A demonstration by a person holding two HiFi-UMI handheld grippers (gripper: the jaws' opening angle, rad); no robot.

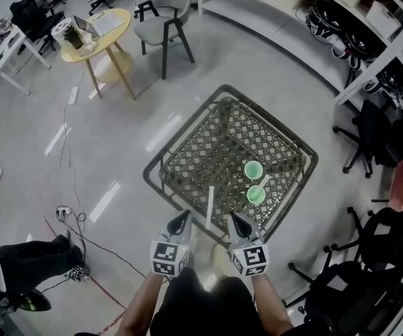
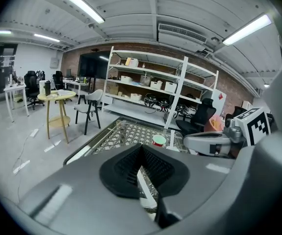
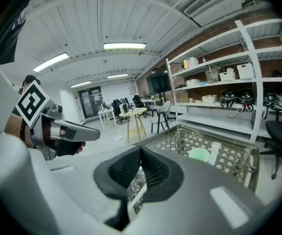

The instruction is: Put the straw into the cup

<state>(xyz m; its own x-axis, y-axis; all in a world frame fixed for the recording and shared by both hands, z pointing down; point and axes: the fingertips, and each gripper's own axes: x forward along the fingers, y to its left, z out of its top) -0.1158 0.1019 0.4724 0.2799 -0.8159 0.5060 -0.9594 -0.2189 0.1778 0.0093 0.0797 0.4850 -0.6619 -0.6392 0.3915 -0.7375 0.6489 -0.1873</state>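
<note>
Nearest the person, the left tool [image 1: 183,217] and the right tool [image 1: 234,218] sit side by side above the near corner of the lattice surface [image 1: 184,131]. Both point forward and somewhat downward. Each tool's own view shows its pads pressed together with nothing between them, so both are closed and empty. The straw [image 1: 210,206] lies flat on the lattice just beyond the tool tips, in the gap between the two tools. Its near end falls about level with the tips. Its long axis runs away from the person, roughly parallel to the direction in which both tools point. Neither tool is clearly nearer to it, and neither touches it. Beyond the straw and to the right stands the nearer cup [image 1: 256,195], upright with its mouth open. A short white piece shows at its rim, and it cannot be identified. The farther cup [image 1: 253,169] stands just behind the nearer one. Since both cups lie to the right of the straw, the right tool probably has the shorter carry. Either tool must first open its jaws and approach across the straw's axis.
</note>
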